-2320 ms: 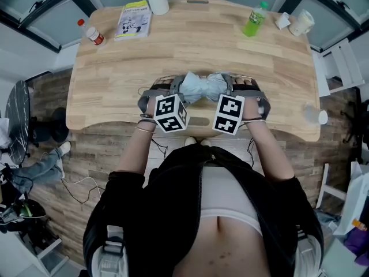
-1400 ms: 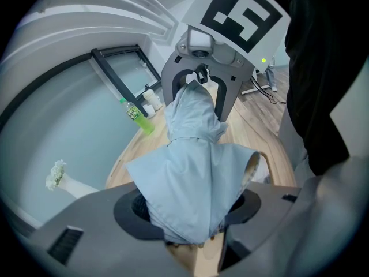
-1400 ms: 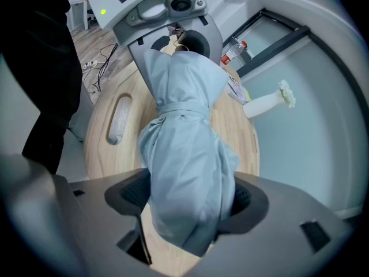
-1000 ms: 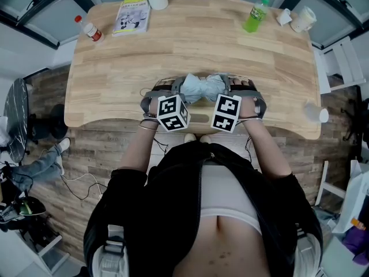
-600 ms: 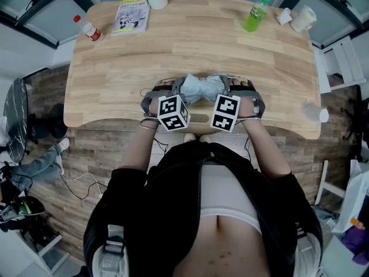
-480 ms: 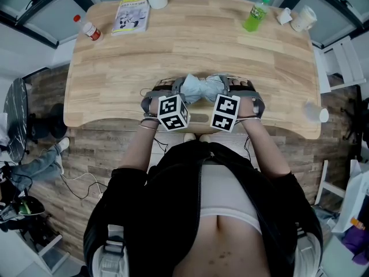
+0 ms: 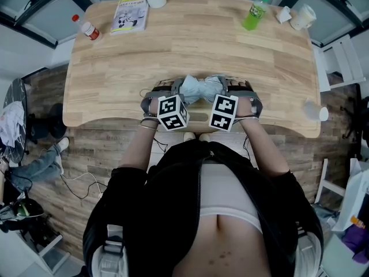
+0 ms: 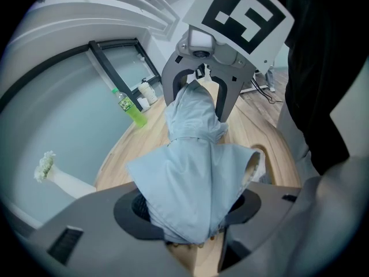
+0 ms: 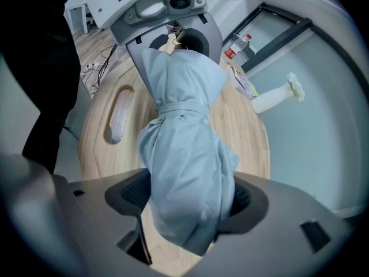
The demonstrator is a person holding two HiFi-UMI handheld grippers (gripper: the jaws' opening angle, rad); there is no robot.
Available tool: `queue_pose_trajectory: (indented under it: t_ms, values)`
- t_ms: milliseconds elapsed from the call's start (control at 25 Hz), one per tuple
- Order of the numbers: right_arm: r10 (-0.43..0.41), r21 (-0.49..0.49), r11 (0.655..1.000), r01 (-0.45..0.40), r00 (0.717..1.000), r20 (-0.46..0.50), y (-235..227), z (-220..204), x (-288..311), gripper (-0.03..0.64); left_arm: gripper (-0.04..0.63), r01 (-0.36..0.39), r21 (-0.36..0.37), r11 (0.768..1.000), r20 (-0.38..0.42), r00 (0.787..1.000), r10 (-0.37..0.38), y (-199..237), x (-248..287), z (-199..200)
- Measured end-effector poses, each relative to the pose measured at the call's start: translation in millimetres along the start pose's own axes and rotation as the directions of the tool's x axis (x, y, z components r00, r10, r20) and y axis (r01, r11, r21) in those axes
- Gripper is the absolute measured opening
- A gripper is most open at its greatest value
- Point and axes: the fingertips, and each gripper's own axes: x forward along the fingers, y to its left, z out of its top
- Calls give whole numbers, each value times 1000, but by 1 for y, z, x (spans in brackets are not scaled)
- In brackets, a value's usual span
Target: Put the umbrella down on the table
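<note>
Folded pale blue-grey umbrella (image 7: pixel 202 88), its fabric bunched and cinched by a strap, held crosswise over the near edge of the worktop (image 7: pixel 190 45). Left tool (image 8: pixel 190 215) and right tool (image 9: pixel 187 206), angled steeply downward and facing each other, each clamp one end.

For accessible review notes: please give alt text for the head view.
Seen from above, a person holds a folded pale blue umbrella by its two ends, left gripper on one and right gripper on the other, near the front edge of a wooden table. A booklet, a red-capped bottle, a green bottle and a cup sit along the far edge.
</note>
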Motion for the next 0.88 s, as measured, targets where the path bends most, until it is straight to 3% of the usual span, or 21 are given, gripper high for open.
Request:
queue_pose_trajectory:
  t_ms: [880]
  values:
    - [26,4,1000,-25,1000,-7,10,-1,13,359,253,22,-17,1000,-7,1000,-22,-10,12,-7]
